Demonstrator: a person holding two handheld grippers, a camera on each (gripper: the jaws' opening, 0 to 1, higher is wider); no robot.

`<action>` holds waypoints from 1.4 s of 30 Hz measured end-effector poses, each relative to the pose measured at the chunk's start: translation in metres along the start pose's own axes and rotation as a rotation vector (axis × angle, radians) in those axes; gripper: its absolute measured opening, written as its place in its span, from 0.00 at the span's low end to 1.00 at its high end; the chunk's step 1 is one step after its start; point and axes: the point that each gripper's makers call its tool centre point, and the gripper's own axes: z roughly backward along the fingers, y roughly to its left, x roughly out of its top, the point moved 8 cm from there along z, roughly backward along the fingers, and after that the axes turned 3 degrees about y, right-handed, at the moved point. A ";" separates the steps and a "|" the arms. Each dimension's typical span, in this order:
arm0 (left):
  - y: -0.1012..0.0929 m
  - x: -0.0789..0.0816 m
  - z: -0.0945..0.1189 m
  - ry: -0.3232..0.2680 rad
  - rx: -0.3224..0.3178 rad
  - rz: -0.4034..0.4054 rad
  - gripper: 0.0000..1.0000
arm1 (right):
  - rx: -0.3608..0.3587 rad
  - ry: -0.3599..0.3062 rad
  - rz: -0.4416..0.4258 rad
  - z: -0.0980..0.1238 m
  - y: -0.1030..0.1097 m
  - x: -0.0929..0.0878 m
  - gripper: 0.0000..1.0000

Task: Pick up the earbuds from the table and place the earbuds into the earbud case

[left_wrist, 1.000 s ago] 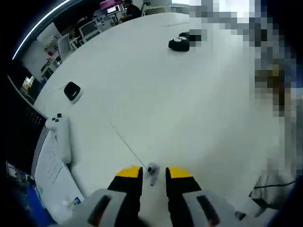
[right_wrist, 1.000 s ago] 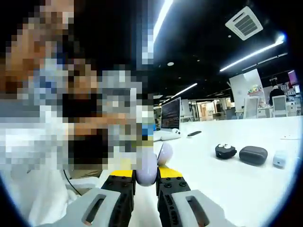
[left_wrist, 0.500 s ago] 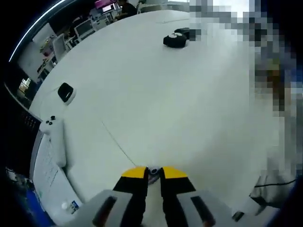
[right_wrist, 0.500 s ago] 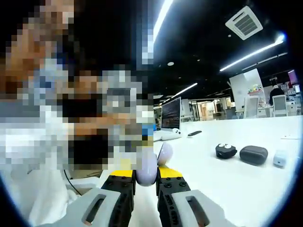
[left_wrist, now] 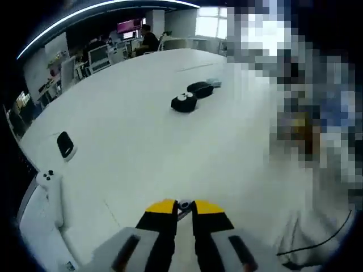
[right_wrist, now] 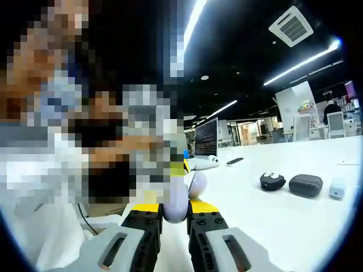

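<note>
Above the white table (left_wrist: 142, 136), the left gripper (left_wrist: 178, 207) pinches an earbud (left_wrist: 182, 206); the right gripper (right_wrist: 174, 208) clamps the pale earbud case (right_wrist: 177, 198).

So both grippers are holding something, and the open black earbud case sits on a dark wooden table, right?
Not quite. The table is white, not dark wood, as the left gripper view shows. The rest holds: the open black earbud case sits on it, the left gripper pinches a small white earbud, and the right gripper holds a pale rounded object.

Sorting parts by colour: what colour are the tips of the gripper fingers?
Yellow tips on the fingers, above black and grey bodies; clearest in the left gripper view.
</note>
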 end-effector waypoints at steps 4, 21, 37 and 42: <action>-0.025 0.022 -0.005 -0.105 -0.134 -0.001 0.12 | 0.009 -0.014 -0.013 0.001 0.000 0.002 0.16; -0.120 0.090 -0.024 -0.420 -0.720 -0.049 0.12 | 0.162 -0.149 -0.138 0.008 0.008 0.017 0.16; -0.171 0.121 -0.029 -0.576 -1.252 -0.259 0.12 | 0.491 -0.252 -0.333 0.006 0.050 0.027 0.16; -0.186 0.123 -0.036 -0.520 -1.443 -0.321 0.12 | 0.538 -0.237 -0.345 0.007 0.049 0.029 0.16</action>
